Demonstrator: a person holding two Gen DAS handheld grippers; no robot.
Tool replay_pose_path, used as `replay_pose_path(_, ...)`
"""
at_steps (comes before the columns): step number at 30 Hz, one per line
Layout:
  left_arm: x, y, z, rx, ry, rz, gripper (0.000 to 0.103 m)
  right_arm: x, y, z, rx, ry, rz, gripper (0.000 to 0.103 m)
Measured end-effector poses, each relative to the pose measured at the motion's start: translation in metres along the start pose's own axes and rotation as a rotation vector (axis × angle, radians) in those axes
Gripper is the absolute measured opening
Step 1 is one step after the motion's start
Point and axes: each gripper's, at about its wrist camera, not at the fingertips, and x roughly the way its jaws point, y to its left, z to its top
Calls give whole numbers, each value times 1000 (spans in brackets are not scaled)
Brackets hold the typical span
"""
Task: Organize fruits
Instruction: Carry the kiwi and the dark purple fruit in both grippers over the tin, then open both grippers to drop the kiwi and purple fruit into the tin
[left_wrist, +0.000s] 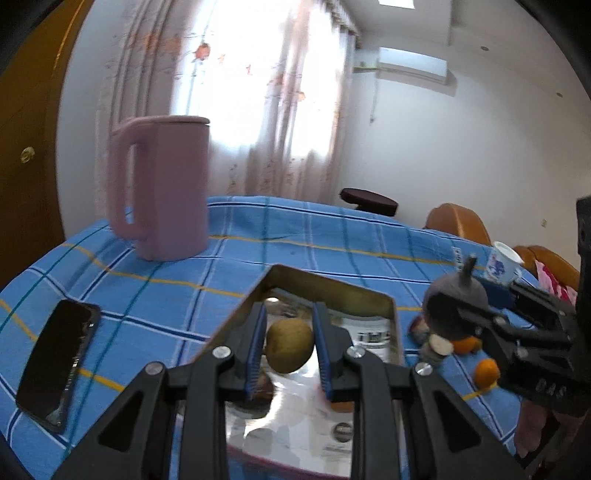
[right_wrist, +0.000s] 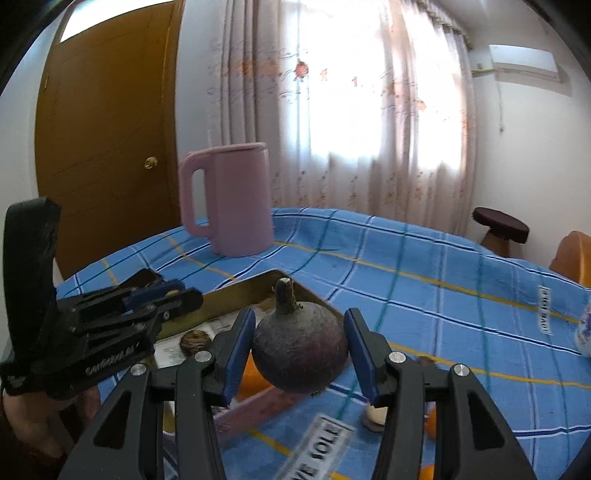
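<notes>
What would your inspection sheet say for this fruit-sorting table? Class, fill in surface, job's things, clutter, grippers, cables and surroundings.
Surface: blue checked tablecloth, wrinkled.
Job's things: green-brown fruit and dark purple fruit, both lifted; gold-rimmed tray with printed lining; brown fruit in the tray; orange fruits on the cloth.
Clutter: pink jug, black phone, paper cup.
Grippers: left gripper shut on the green-brown fruit; right gripper shut on the dark purple fruit.
Cables: nothing seen.
Surroundings: curtained window, wooden door, dark stool.
</notes>
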Motion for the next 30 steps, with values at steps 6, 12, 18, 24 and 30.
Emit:
replay_pose_path(6,7,21,-2,-35,23,21,27,18,29,-8,-41,47,57,52)
replay_pose_path(12,12,33,-5,-58,55,28,27,29,45,-17,-69,86,92,52)
replay_pose_path(18,16,38,-5,-66,77,32,27,39,54,-21,-91,131,110,52)
replay_pose_path(24,16,37,-4,-61,71,44,29,45,65,-25,-132,157,110,52)
replay_pose_path(30,9,35,-4,-65,32,72,69,40,64,-25,-120,149,117,68)
